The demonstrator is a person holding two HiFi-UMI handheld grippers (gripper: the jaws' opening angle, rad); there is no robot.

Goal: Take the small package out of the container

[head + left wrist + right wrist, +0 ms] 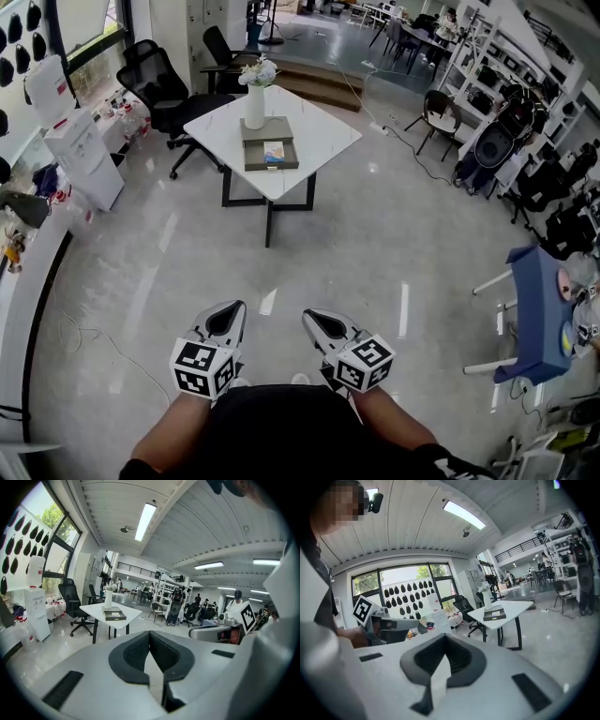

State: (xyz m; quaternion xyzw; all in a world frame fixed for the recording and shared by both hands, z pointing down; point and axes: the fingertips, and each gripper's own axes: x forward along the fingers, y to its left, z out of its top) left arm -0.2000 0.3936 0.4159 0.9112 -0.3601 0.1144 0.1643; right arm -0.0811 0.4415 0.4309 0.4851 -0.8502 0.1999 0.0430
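Upper centre: white desk [319, 131], grey-brown container [267, 131], blue-and-yellow small package [274, 152], white vase [255, 108]. Bottom: your left gripper [225, 321] and right gripper [326, 324], pale grey, bear black-and-white square-patterned cubes [202, 367].

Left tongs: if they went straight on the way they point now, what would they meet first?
Likely the floor, just right of the white table; the left tongs tilt slightly down. Depth is unclear.

Pkg [274, 152] in container [254, 142], table [323, 131] ctr

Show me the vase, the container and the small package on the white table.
vase [255, 108], head view, its white body.
container [251, 156], head view, bare left part.
small package [275, 152], head view, its middle.
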